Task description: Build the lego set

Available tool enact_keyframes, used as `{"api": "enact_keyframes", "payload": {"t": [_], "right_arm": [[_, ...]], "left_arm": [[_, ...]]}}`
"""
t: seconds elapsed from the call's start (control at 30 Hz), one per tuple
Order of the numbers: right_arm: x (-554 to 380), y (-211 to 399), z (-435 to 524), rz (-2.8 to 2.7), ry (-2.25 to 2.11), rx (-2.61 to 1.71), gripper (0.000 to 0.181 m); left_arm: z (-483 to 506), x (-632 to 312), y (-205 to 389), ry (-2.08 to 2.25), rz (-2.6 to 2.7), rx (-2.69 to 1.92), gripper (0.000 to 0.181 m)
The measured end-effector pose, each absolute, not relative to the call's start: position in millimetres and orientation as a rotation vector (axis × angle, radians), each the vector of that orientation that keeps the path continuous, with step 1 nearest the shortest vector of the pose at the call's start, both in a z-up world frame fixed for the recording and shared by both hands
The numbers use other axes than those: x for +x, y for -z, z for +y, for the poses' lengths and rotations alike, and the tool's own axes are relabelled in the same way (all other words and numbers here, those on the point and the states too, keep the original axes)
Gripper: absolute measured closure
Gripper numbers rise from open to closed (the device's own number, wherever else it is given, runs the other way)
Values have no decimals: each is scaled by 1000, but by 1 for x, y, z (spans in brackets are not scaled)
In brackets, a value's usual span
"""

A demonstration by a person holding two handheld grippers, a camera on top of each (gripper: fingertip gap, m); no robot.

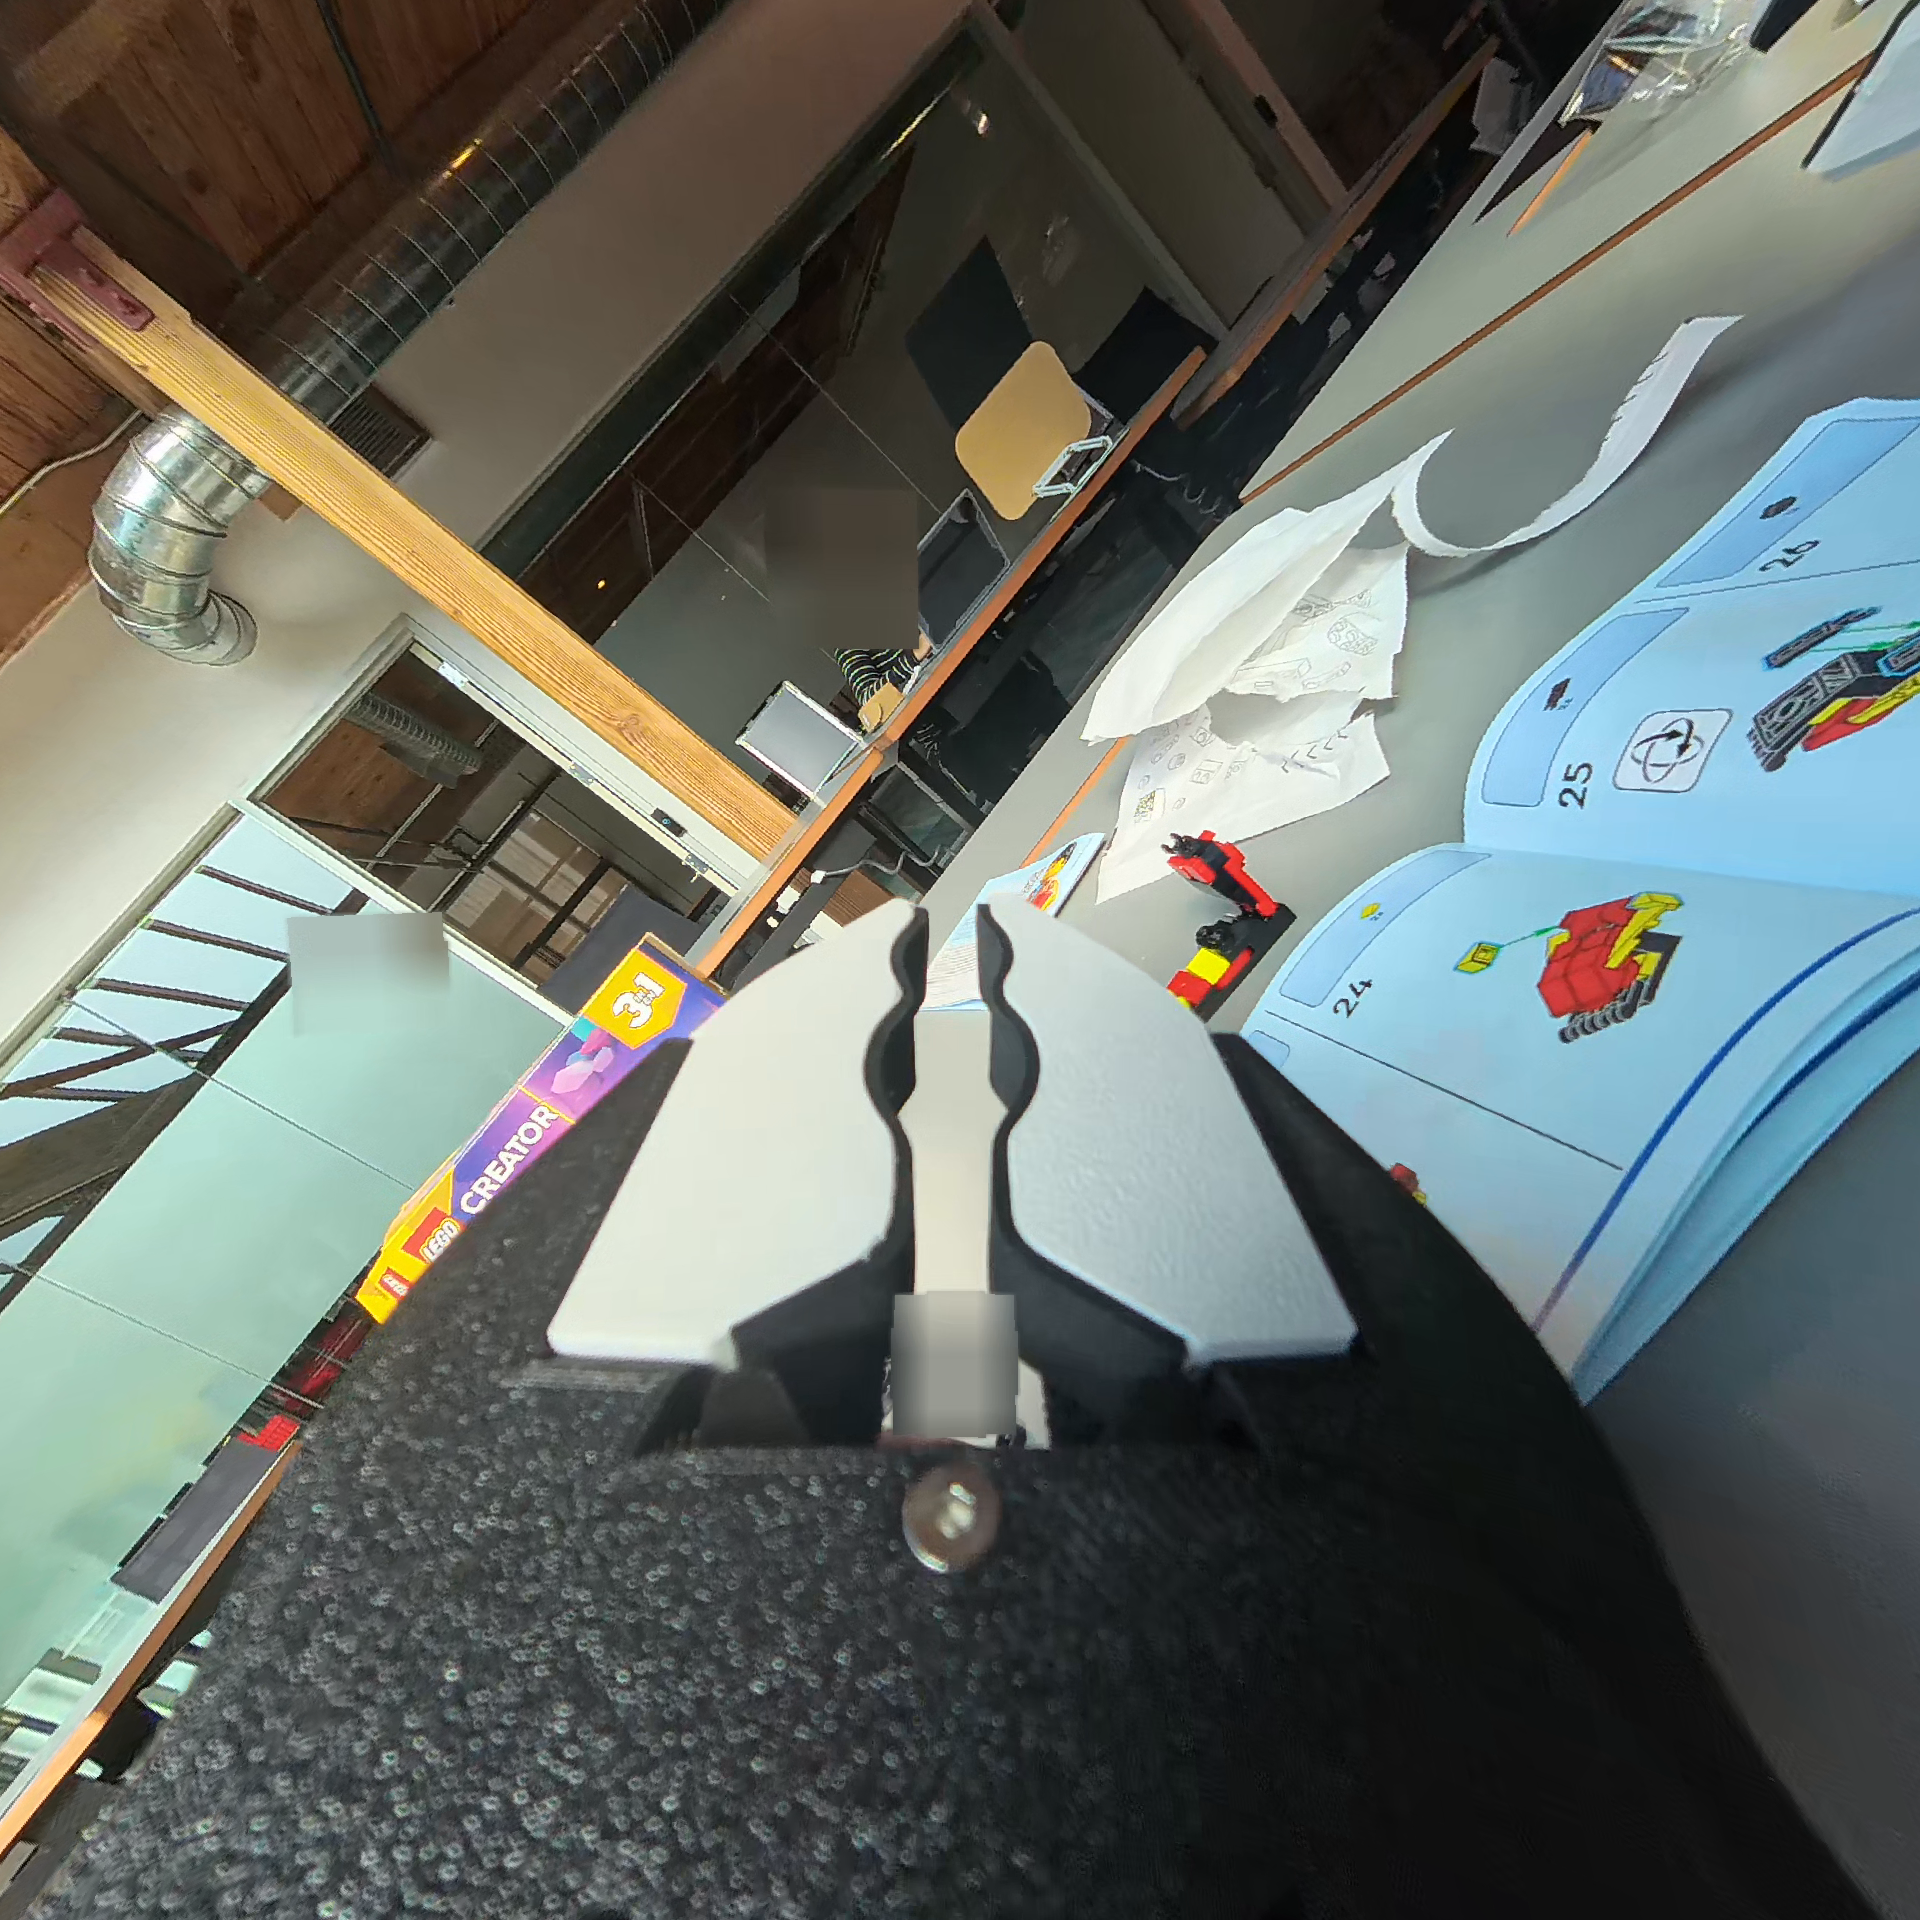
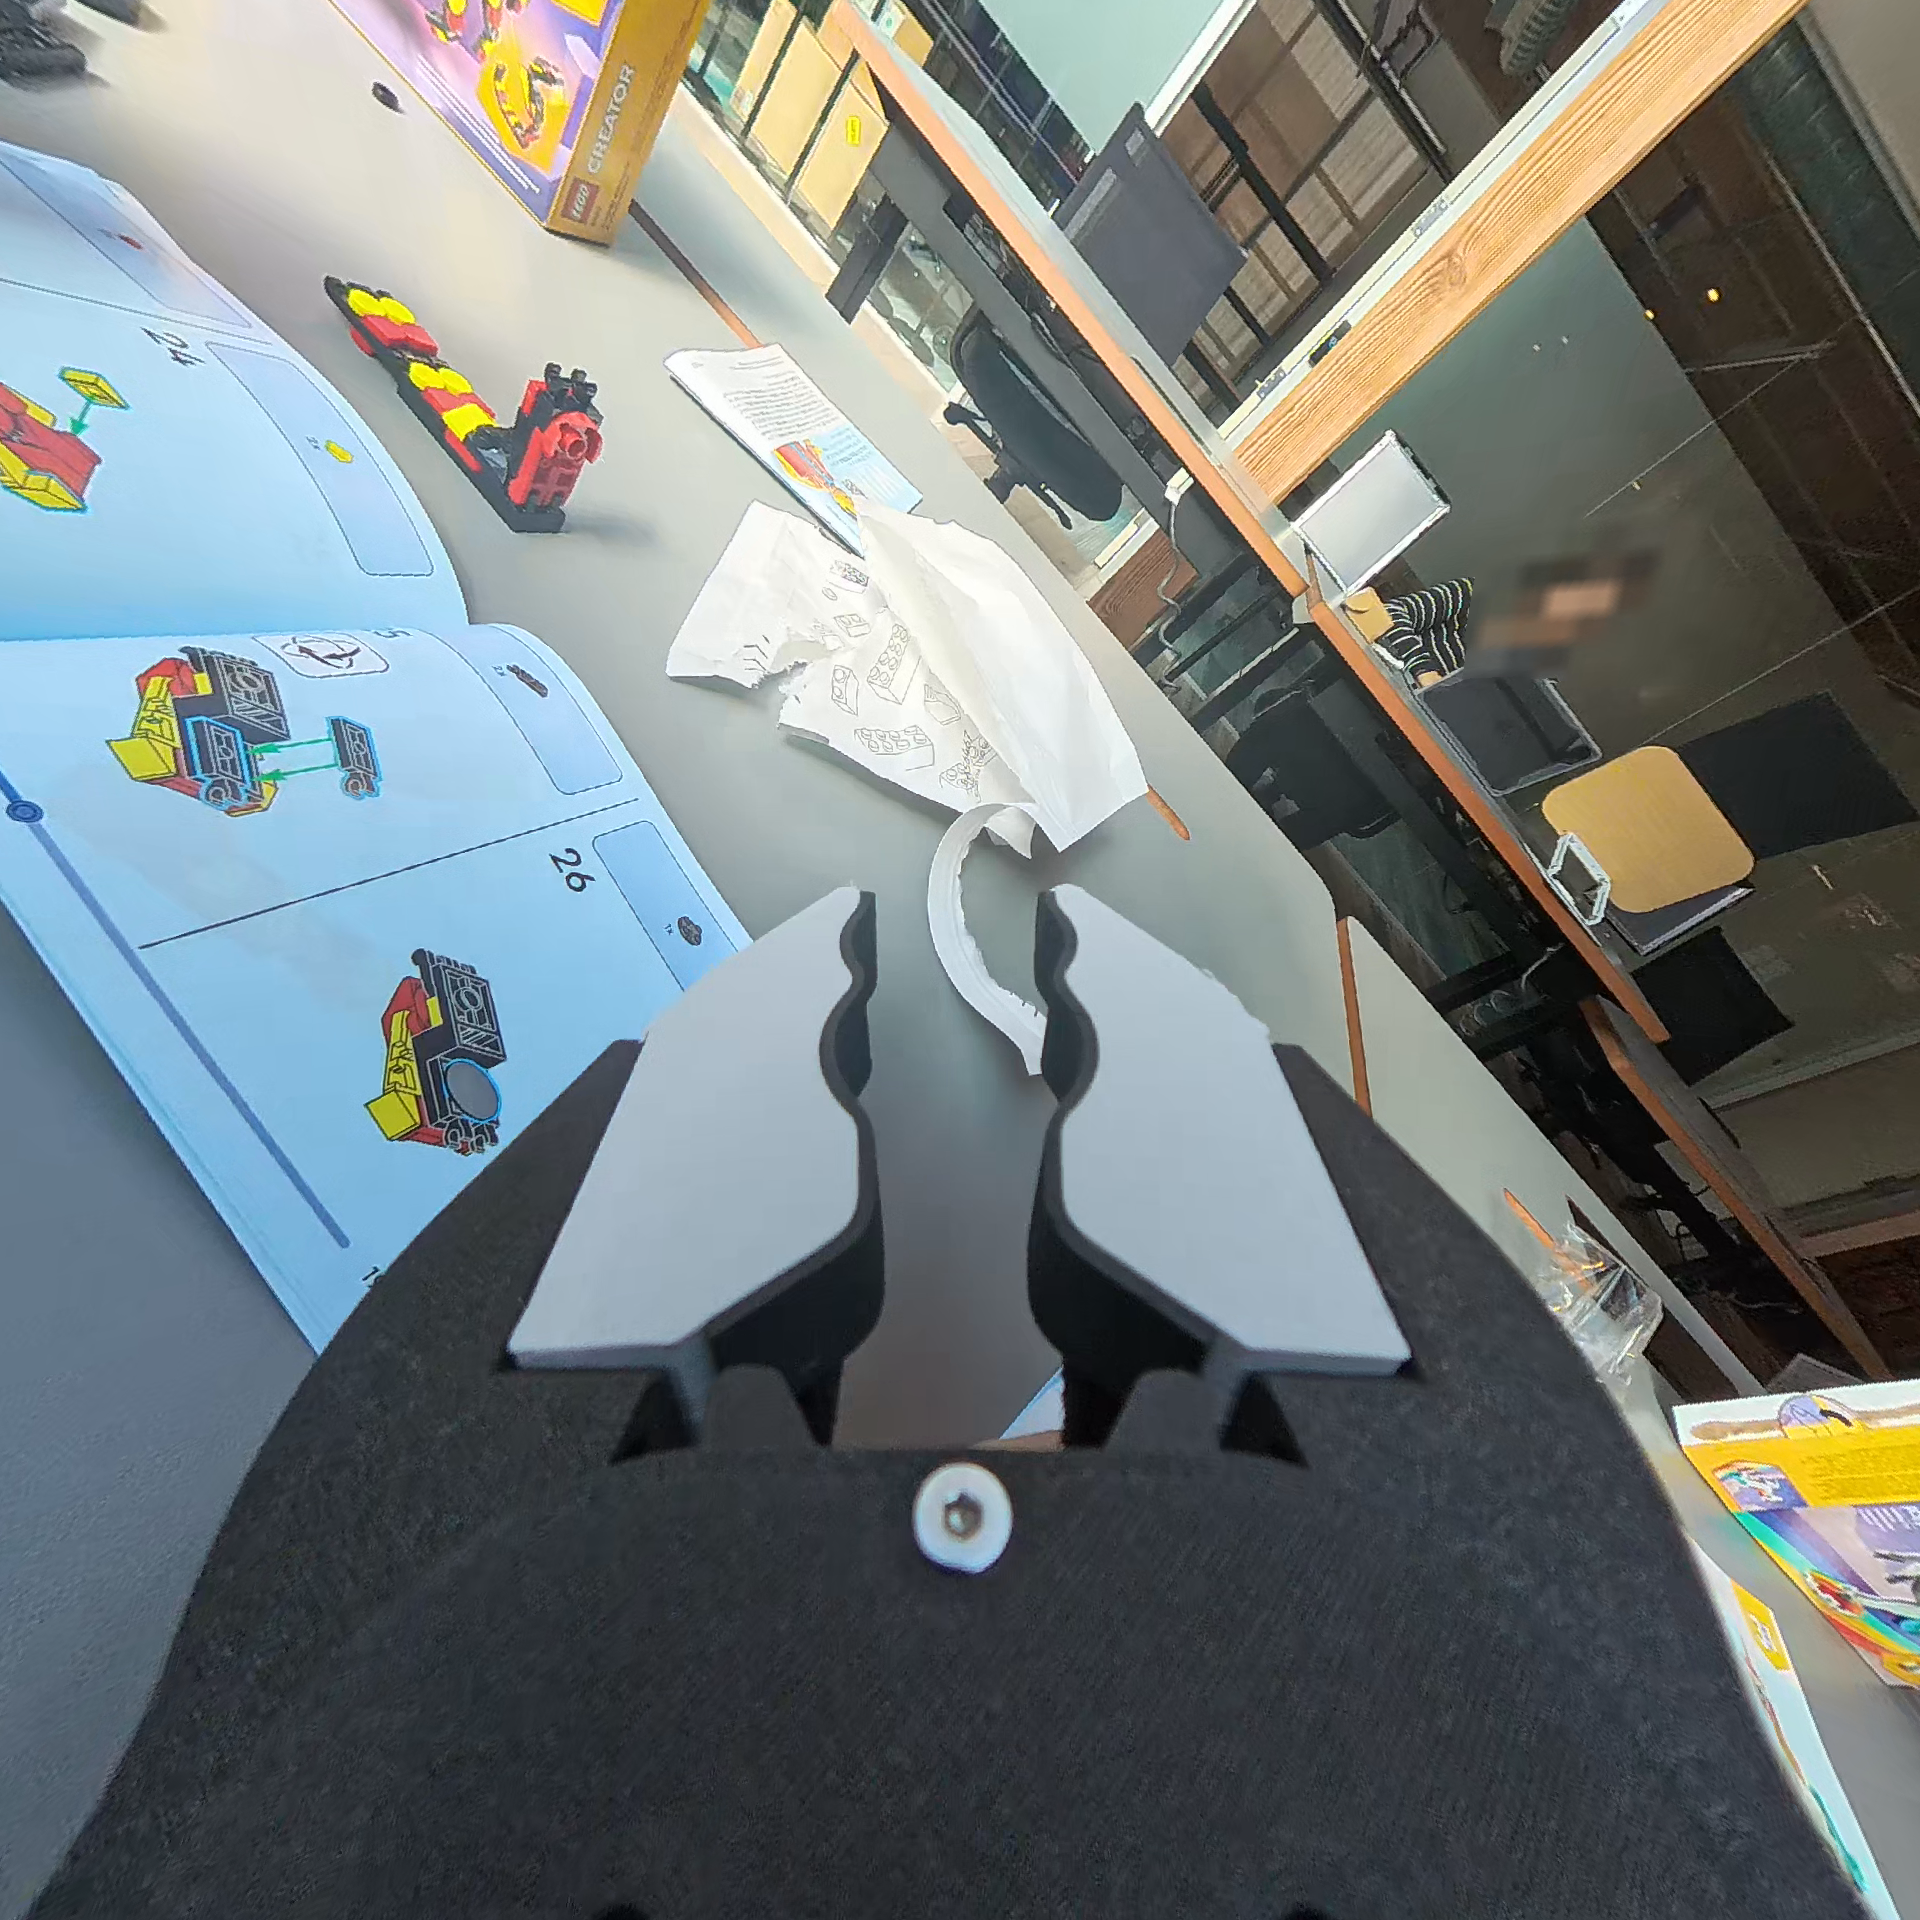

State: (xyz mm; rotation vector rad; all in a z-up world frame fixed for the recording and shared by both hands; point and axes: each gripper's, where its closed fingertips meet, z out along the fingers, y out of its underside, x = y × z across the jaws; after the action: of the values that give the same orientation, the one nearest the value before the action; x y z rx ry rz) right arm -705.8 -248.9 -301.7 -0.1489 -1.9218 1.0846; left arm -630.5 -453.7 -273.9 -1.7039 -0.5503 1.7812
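Left gripper nearly clenched, a thin slit between the fingers, grasping nothing. Right gripper released, jaws well apart, empty, raised over the grey counter. Partly built red, yellow and black lego model resting on the counter at 11 o'clock in the right wrist view, just beyond the open instruction booklet. Torn white paper bag at 12 o'clock, lego box farther off.
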Motion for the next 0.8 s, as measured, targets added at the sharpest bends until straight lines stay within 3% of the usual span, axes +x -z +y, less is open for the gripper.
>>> {"api": "enact_keyframes", "payload": {"t": [0.8], "right_arm": [[-709,308,-245,-1938,-1067,-169,153]], "left_arm": [[-457,-627,266,-1826,-546,-1677,173]]}}
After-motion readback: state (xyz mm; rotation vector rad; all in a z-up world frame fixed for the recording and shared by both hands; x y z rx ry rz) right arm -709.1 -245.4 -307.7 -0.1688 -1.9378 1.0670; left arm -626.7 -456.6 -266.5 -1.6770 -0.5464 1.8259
